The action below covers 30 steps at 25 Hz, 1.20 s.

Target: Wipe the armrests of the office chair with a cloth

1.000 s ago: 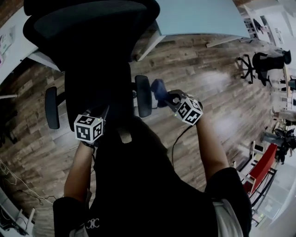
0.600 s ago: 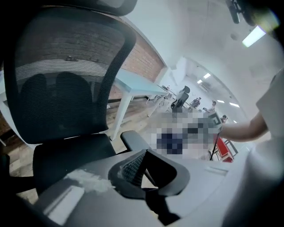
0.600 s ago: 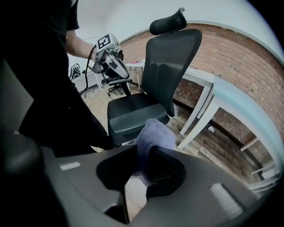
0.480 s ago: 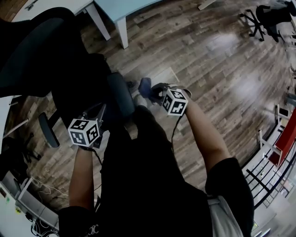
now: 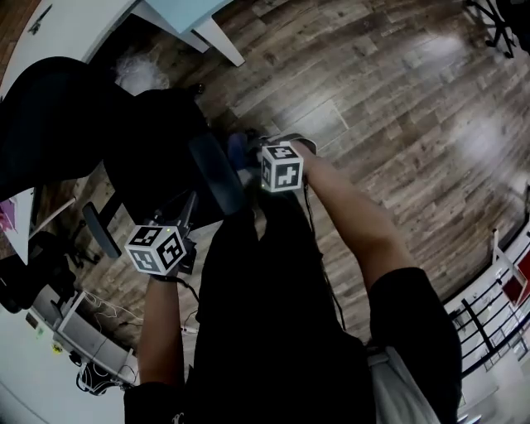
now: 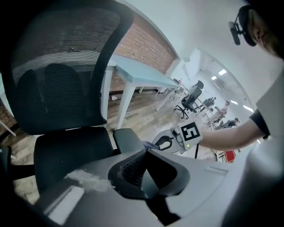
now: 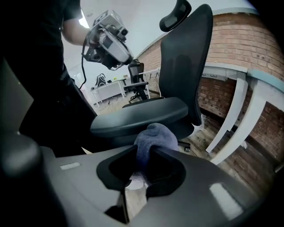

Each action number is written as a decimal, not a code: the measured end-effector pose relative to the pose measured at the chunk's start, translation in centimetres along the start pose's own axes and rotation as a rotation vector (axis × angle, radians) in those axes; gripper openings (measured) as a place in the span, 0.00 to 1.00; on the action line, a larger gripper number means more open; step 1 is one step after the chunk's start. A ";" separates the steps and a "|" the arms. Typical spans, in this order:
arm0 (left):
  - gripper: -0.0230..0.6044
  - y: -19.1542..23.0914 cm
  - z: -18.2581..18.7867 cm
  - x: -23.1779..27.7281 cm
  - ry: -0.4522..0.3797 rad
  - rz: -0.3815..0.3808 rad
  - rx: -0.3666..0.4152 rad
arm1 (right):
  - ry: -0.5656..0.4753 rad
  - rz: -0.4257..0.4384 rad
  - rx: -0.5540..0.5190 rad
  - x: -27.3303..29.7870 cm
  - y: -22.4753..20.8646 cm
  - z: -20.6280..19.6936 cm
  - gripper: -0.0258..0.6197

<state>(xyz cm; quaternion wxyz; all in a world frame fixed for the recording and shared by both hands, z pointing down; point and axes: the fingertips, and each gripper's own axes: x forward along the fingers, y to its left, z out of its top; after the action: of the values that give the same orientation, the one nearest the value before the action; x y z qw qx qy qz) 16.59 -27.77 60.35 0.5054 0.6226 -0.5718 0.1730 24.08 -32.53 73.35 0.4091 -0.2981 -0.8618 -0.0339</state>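
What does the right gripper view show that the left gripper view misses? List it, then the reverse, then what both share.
Only the right gripper view: the chair's headrest, and the cloth clamped between the right gripper's jaws, close by the armrest.
Only the left gripper view: the left gripper with its jaws together on nothing, and the right gripper's marker cube.
Both: the mesh backrest, the armrest, the brick wall, and the cloth, which is only a small blue patch in the left gripper view.
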 end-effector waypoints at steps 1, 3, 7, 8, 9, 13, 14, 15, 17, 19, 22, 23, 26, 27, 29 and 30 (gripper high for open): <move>0.05 0.0 0.0 0.1 0.000 0.004 -0.015 | -0.007 0.011 0.004 0.6 -0.3 0.1 0.14; 0.05 0.3 -0.3 0.1 0.005 0.014 -0.034 | -0.017 0.032 0.011 1.8 -0.8 0.3 0.14; 0.05 1.9 -0.9 0.0 0.013 0.049 -0.081 | -0.046 0.054 0.030 4.2 -2.4 1.7 0.14; 0.05 2.2 -1.1 -0.1 0.013 0.057 -0.094 | -0.043 0.053 0.038 4.9 -2.9 1.7 0.14; 0.05 2.3 -1.3 -0.1 0.014 0.063 -0.106 | -0.037 0.050 0.052 5.5 -3.6 1.6 0.14; 0.05 2.7 -2.4 -0.2 0.019 0.078 -0.161 | -0.040 0.044 0.163 7.2 -7.1 0.6 0.14; 0.05 2.9 -2.7 -0.3 0.021 0.081 -0.176 | -0.035 0.041 0.186 7.8 -7.9 0.2 0.14; 0.05 3.2 -3.0 -0.4 0.024 0.086 -0.188 | -0.026 0.038 0.209 8.4 -8.6 -0.3 0.14; 0.05 4.0 -3.4 -0.5 0.031 0.098 -0.203 | 0.008 0.040 0.247 9.9 -9.7 -1.4 0.14; 0.05 4.9 -3.7 -0.4 0.033 0.111 -0.210 | 0.048 0.055 0.261 11.5 -10.0 -2.6 0.14; 0.05 5.9 -4.3 -0.2 0.035 0.119 -0.224 | 0.063 0.050 0.309 13.4 -10.4 -4.2 0.14; 0.05 6.1 -4.8 -0.1 0.038 0.117 -0.232 | 0.060 0.040 0.337 13.9 -10.7 -4.7 0.14; 0.05 6.5 -6.3 0.4 0.062 0.108 -0.242 | 0.050 0.013 0.410 15.0 -11.0 -6.1 0.14; 0.05 6.6 -6.7 0.7 0.069 0.105 -0.243 | 0.047 0.010 0.430 15.3 -10.9 -6.6 0.14; 0.05 6.6 -7.1 1.4 0.076 0.092 -0.242 | 0.027 0.027 0.463 15.7 -9.9 -6.8 0.14; 0.05 6.4 -7.1 1.7 0.078 0.085 -0.236 | 0.007 0.049 0.476 15.8 -9.1 -6.5 0.14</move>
<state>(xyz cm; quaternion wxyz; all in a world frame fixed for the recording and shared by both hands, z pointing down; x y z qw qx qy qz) 13.96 -21.70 67.52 0.5894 0.5268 -0.5939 0.1497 15.88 -34.29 90.74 0.4717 -0.2141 -0.8365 0.1790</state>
